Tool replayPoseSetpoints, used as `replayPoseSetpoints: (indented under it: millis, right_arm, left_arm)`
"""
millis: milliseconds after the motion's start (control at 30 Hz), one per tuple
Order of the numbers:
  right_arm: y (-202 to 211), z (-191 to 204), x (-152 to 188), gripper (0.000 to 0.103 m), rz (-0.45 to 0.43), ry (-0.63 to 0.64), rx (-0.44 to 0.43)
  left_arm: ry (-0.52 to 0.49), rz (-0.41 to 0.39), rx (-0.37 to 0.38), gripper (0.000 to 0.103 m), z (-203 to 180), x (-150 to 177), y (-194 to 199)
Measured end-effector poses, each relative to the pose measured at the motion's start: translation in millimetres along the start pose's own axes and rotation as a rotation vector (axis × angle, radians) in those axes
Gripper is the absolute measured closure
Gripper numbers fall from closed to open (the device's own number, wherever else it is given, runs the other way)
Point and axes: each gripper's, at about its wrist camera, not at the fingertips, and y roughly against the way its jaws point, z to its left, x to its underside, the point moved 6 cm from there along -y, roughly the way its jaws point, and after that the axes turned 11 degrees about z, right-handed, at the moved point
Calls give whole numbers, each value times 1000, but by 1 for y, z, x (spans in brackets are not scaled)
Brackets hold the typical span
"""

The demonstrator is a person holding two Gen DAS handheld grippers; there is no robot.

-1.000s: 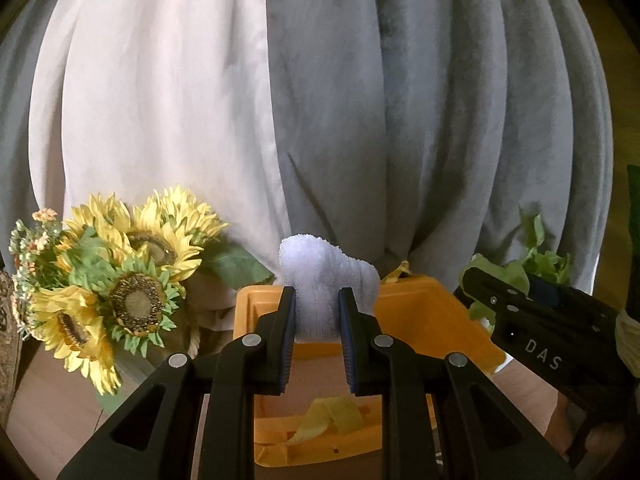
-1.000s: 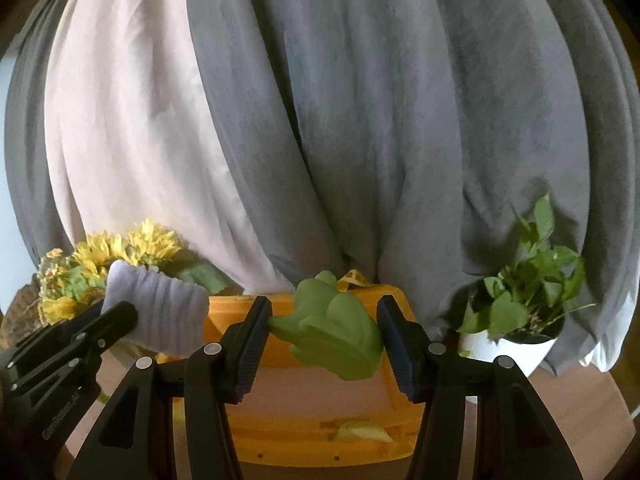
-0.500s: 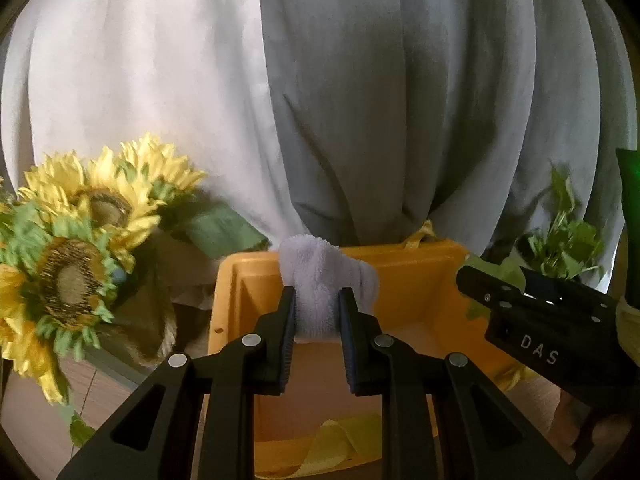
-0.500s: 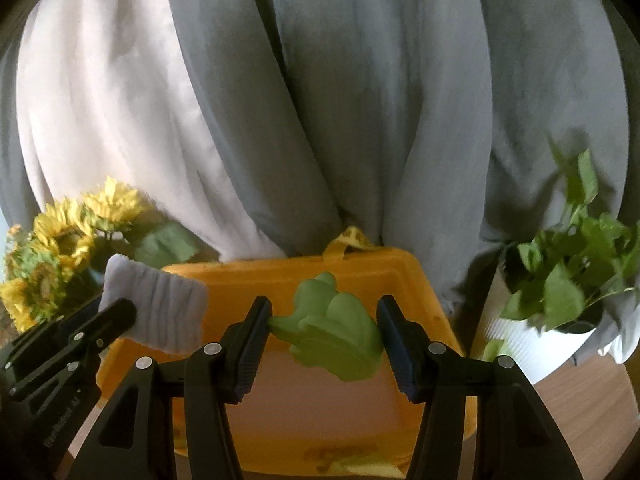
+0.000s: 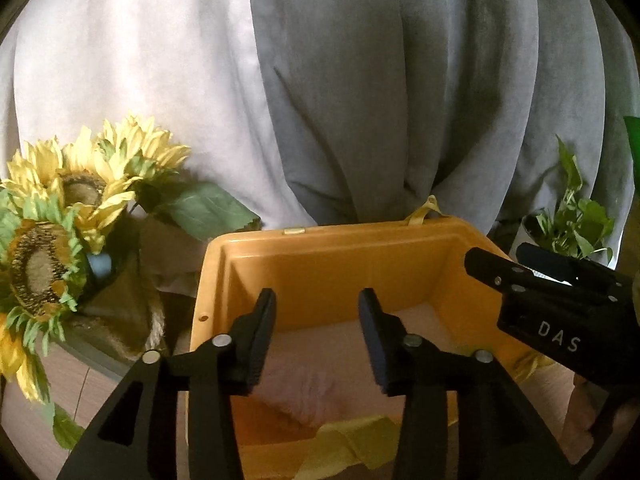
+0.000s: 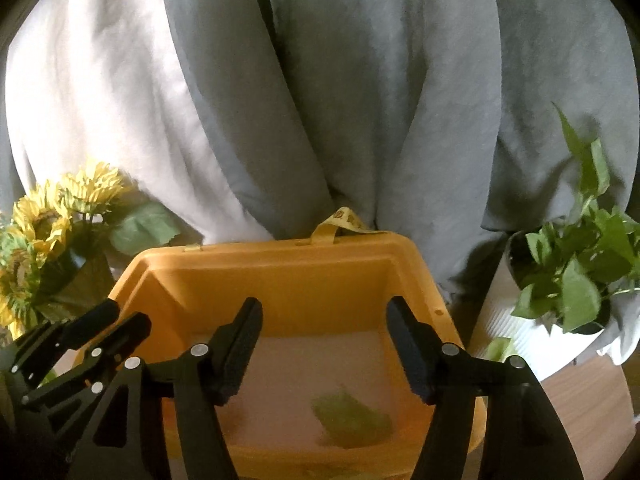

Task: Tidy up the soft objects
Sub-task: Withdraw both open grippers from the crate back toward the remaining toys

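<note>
The orange bin (image 6: 288,280) sits below both my grippers. My right gripper (image 6: 324,344) has just been opening, nothing between its jaws; the green toy (image 6: 352,420) lies blurred in the bin beneath. My left gripper (image 5: 316,336) has just opened too, empty, above a pale fuzzy thing (image 5: 316,388).

Left gripper (image 5: 318,336) angled downward, fingers (image 5: 260,332) parted with nothing between them, jaws just opened. Right gripper (image 6: 324,348) likewise tilted down, fingers (image 6: 408,344) spread wider, also empty, jaws just opened further. Side by side and near each other, each showing at the edge of the other's wrist view. Part of a hand (image 5: 580,416) visible under the right gripper.
</note>
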Motion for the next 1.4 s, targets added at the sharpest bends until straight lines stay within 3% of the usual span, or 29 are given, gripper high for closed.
replayPoseSetpoints:
  millis: [133,300,867,1400]
  right_arm:
    - [12,-2,2,38,-9,-9,2]
    - [35,-3,7,38,-28,-15,5]
    - [137,-12,35,37,-129,-44,1]
    - [209,-18,79,37,-185,-92,65]
  left_arm:
    - [11,-14,-13,47,1,1,18]
    - [25,-25,-25,41,-1,4,45]
    - [28,-103,-74,40,-18,29,144]
    - [-17,-139,-47,38,-29,68,209]
